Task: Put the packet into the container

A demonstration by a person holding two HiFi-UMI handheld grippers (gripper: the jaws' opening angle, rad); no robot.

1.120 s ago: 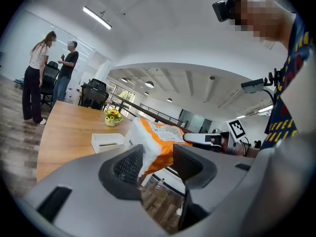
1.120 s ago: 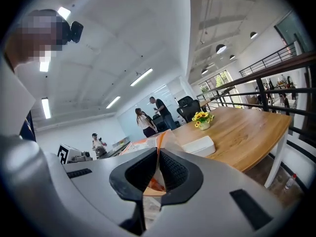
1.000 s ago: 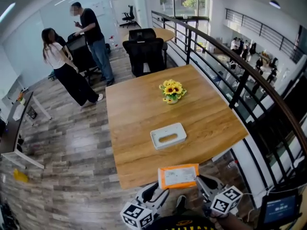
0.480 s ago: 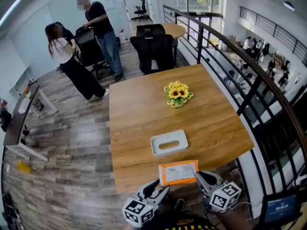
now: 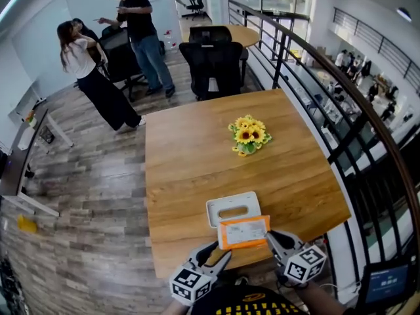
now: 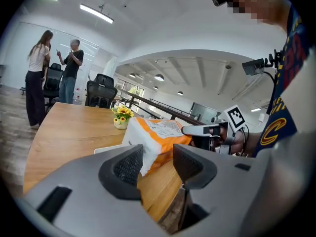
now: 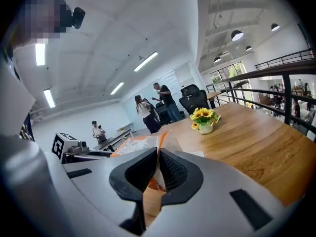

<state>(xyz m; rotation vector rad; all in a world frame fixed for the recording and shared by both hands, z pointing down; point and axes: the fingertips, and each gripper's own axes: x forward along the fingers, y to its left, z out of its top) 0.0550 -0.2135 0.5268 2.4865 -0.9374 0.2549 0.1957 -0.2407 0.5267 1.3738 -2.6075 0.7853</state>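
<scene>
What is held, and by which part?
The right gripper is shut on the right edge of the orange packet. The left gripper holds nothing: its jaws stand apart at the packet's left end.

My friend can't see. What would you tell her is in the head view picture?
The right gripper pinches an orange-and-white packet beside a white container at the near edge of a wooden table, with the left gripper open at its other corner. Sunflowers sit farther back, and people stand beyond the table.
</scene>
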